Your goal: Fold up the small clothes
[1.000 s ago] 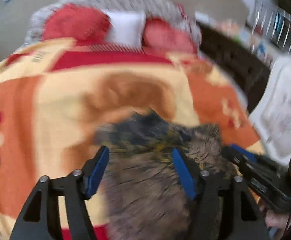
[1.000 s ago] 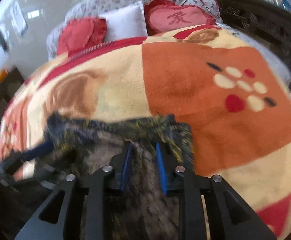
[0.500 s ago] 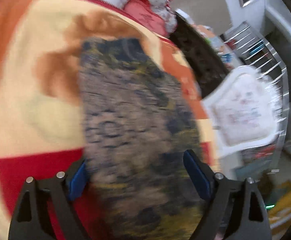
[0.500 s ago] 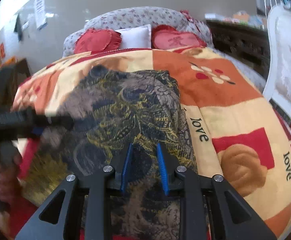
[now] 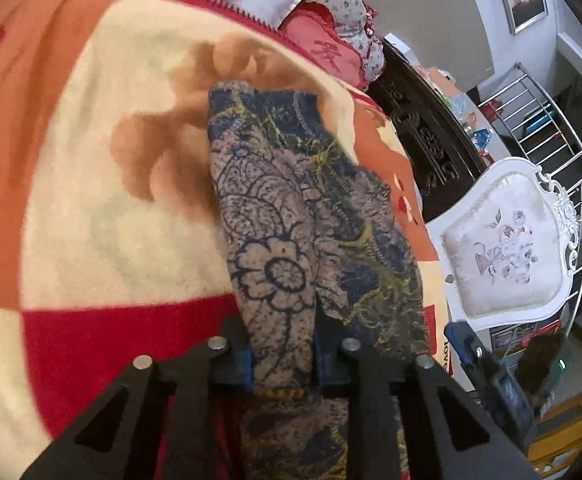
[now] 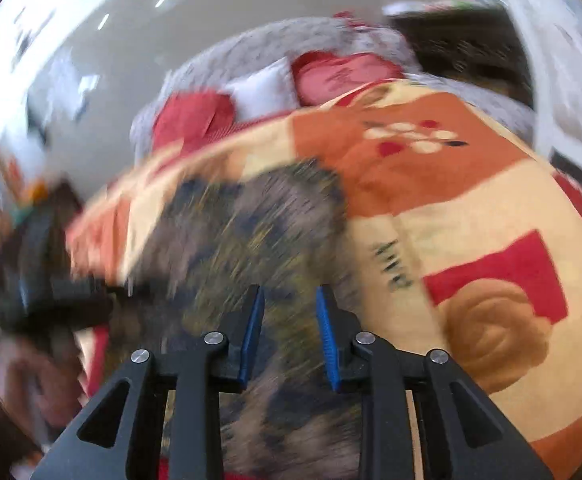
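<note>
A patterned garment (image 5: 311, 216) in grey, navy and yellow lies stretched lengthwise on an orange, cream and red blanket (image 5: 91, 216) that covers a bed. Taking the blanket as the landmark, the garment sits along its near middle, its far end reaching a brown bear print and its near end hanging toward the cameras.

The left gripper (image 5: 283, 354) has just been closing, and its blue pads now pinch a gathered fold of the garment's near edge. The right gripper (image 6: 289, 328) has just been opening; its jaws stand apart above the blurred cloth with fabric seen between them, the pads not pressing on it.

Beyond the blanket's far edge rest red cushions (image 5: 331, 52) and a white pillow (image 5: 267, 0). Off its right side stands a white upholstered chair (image 5: 507, 252).
</note>
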`<state>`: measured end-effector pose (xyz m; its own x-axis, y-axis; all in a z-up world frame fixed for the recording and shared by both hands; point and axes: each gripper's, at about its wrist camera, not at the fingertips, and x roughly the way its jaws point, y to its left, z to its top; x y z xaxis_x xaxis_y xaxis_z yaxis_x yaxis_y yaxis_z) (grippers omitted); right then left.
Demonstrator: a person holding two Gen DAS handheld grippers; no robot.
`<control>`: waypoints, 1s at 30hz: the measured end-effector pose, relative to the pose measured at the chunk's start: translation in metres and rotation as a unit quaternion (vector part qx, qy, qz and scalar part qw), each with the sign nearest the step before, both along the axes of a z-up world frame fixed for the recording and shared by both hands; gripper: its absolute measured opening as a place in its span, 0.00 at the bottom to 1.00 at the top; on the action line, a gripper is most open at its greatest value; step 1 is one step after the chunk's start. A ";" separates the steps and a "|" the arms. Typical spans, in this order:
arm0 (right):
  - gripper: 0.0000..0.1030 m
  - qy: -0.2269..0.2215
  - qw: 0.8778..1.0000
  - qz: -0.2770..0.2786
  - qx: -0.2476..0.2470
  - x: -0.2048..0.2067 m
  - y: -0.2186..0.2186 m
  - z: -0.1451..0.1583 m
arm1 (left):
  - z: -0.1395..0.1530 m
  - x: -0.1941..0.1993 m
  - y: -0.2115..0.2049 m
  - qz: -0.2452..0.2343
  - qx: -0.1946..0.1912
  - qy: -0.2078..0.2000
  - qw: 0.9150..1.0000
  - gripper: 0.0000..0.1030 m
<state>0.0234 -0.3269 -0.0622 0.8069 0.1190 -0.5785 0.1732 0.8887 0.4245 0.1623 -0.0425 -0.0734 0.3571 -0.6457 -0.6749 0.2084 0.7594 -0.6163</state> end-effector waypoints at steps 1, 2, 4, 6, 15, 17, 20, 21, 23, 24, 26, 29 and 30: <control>0.46 0.007 1.000 -0.007 0.020 0.002 -0.016 -0.001 | 0.005 0.000 0.001 -0.003 0.003 0.000 1.000 0.19; 0.46 0.014 0.999 -0.010 0.028 0.004 -0.026 -0.001 | 0.011 -0.001 0.007 -0.006 0.016 -0.003 1.000 0.19; 0.46 0.024 0.999 0.006 0.041 0.006 -0.034 -0.004 | 0.019 0.002 0.030 0.005 0.042 -0.006 0.999 0.19; 0.46 0.029 0.997 0.039 0.061 0.010 -0.033 -0.006 | 0.022 0.006 0.052 0.018 0.055 -0.006 0.998 0.19; 0.62 0.031 0.971 0.119 0.204 0.066 0.009 -0.028 | -0.004 0.013 0.050 0.016 0.152 0.005 0.988 0.36; 0.62 0.052 0.966 0.125 0.219 0.083 0.019 -0.038 | -0.004 0.011 0.045 0.016 0.163 -0.005 0.986 0.36; 0.63 0.076 0.957 0.141 0.240 0.105 0.030 -0.052 | -0.006 0.010 0.041 0.019 0.161 -0.010 0.987 0.37; 0.63 0.085 0.952 0.150 0.254 0.111 0.034 -0.057 | -0.007 0.010 0.042 0.021 0.154 -0.008 0.988 0.37; 0.67 0.090 0.954 0.147 0.244 0.118 0.038 -0.060 | -0.009 0.011 0.047 0.026 0.140 -0.002 0.990 0.37; 0.69 0.090 0.953 0.151 0.248 0.121 0.038 -0.060 | -0.010 0.010 0.053 0.026 0.137 -0.001 0.990 0.37; 0.73 0.085 0.949 0.172 0.250 0.121 0.041 -0.057 | -0.010 0.009 0.054 0.024 0.136 -0.002 0.990 0.37; 0.61 0.070 0.938 0.239 0.242 0.115 0.054 -0.054 | -0.012 0.006 0.065 0.024 0.125 -0.001 0.992 0.41; 0.54 0.073 0.945 0.230 0.220 0.113 0.054 -0.055 | -0.011 0.006 0.066 0.025 0.118 -0.001 0.993 0.45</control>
<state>0.1369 -0.2729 -0.1175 0.5275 0.6924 -0.4923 -0.1033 0.6275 0.7718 0.1687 0.0232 -0.0843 0.3869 -0.4504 -0.8047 0.1683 0.8924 -0.4186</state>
